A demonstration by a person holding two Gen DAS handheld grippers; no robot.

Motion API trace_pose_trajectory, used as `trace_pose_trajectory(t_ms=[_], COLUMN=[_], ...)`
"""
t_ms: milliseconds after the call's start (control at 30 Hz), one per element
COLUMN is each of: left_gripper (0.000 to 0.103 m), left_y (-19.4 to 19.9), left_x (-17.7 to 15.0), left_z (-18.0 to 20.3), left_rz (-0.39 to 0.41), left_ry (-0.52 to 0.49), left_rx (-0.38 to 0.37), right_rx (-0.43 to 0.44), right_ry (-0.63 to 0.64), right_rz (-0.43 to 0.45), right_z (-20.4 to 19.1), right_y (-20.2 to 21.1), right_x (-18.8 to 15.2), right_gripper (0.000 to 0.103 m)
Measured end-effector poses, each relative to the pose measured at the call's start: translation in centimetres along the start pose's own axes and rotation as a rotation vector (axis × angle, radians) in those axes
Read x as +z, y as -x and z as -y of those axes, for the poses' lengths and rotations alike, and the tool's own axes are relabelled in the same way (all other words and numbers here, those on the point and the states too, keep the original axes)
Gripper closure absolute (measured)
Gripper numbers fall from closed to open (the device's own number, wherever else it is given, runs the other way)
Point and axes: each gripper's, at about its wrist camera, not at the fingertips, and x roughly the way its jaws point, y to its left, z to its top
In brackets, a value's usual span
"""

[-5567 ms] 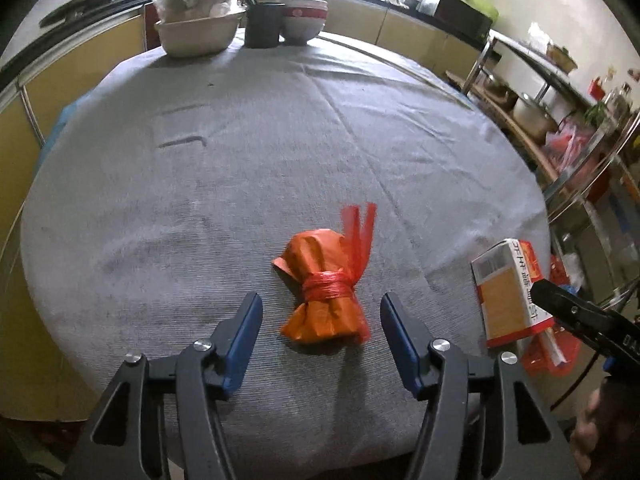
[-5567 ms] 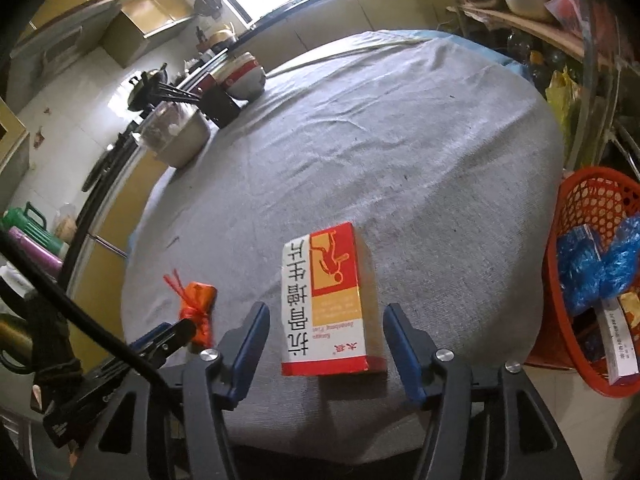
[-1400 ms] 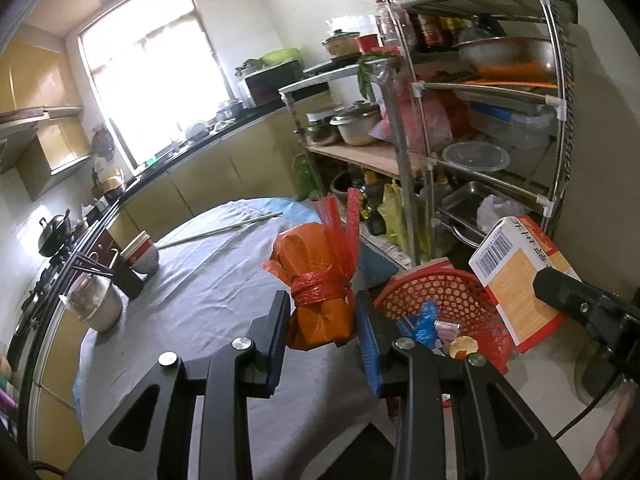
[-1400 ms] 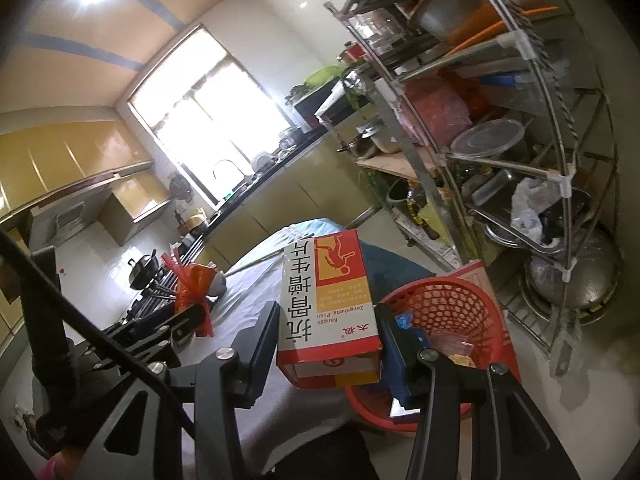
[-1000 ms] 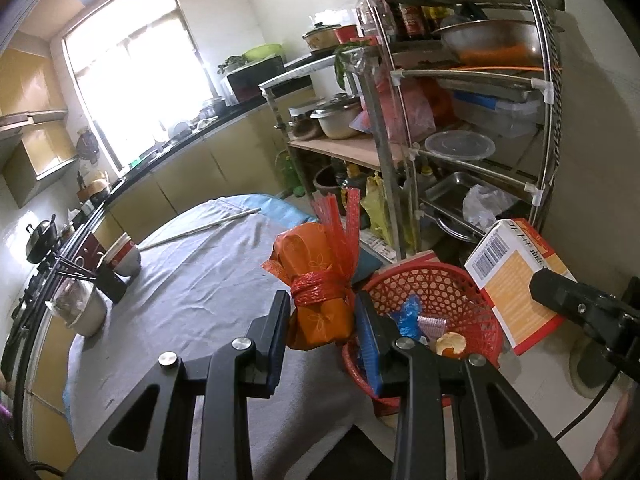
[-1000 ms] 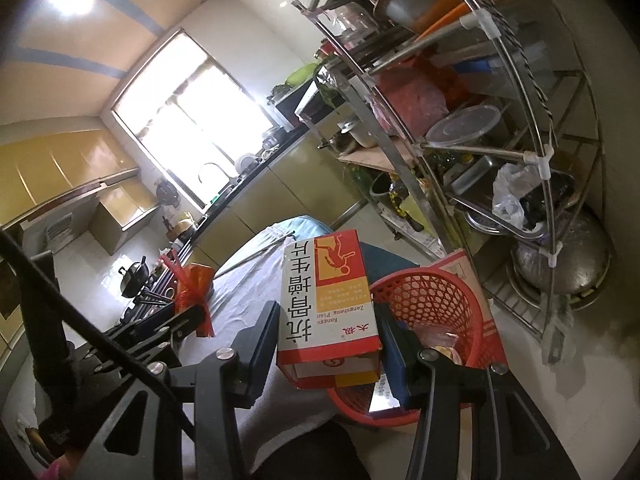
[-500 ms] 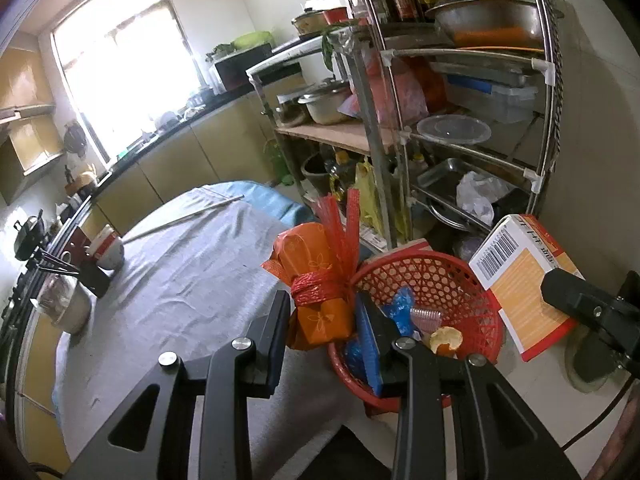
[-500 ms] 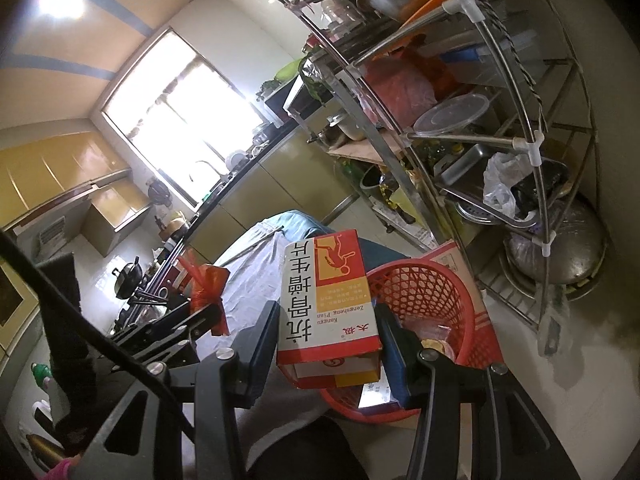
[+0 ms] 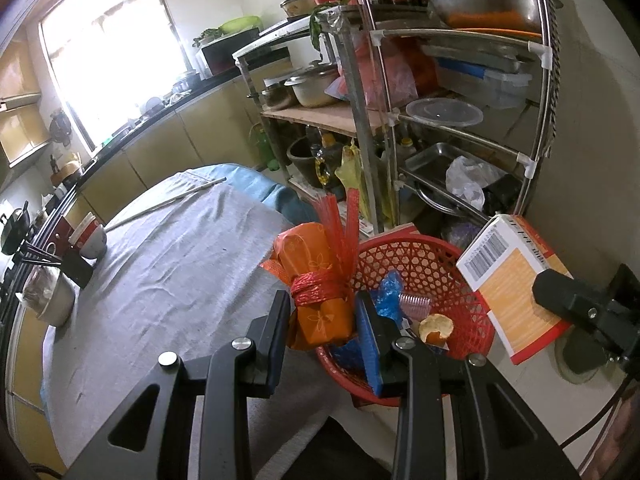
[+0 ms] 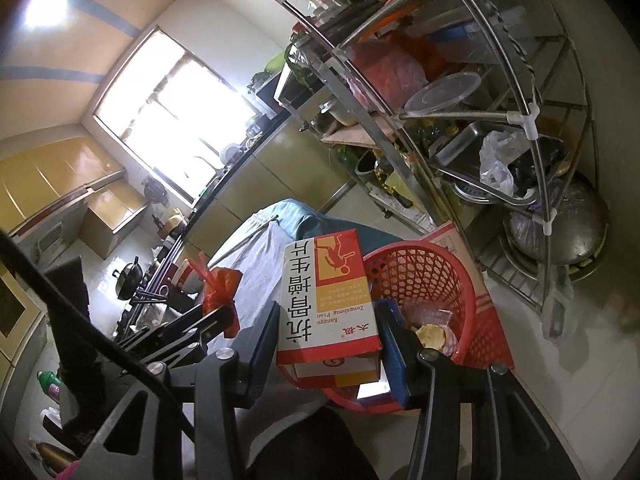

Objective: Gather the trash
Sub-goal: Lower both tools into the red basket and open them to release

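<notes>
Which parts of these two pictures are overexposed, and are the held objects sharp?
Left wrist view: the bright kitchen window is overexposed; the orange wrapped bundle is sharp. Right wrist view: window also blown out; the red-and-white cardboard box is sharp, its print readable.

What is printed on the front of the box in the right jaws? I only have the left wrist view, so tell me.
Observer: The box front is white and red, with large black Chinese characters and "Kanggu Zengsheng Pian".
Operator: Report how the right gripper holds it.
Observer: The right gripper has both jaws pressed against the box's long sides, near its lower end.
Operator: Tell me where it sits against the red basket.
Observer: In the right wrist view the box overlaps the left rim of the red basket. Its height above the rim cannot be judged.
</notes>
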Motion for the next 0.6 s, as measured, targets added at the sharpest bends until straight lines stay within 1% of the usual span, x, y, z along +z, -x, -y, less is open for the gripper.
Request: trace_pose_trajectory(t_ms=[600], left_gripper=[0.068], left_y=[-1.01], left_x=[-0.26], left_z=[0.93], left_rz=[-0.020], left_ry=[-0.035], left_rx=[-0.016], right_rx=[-0.001], right_ry=[-0.023], right_rz=[-0.013], right_z=[0.69], right_y=[-0.29], right_x=[-0.29], right_gripper=[0.052])
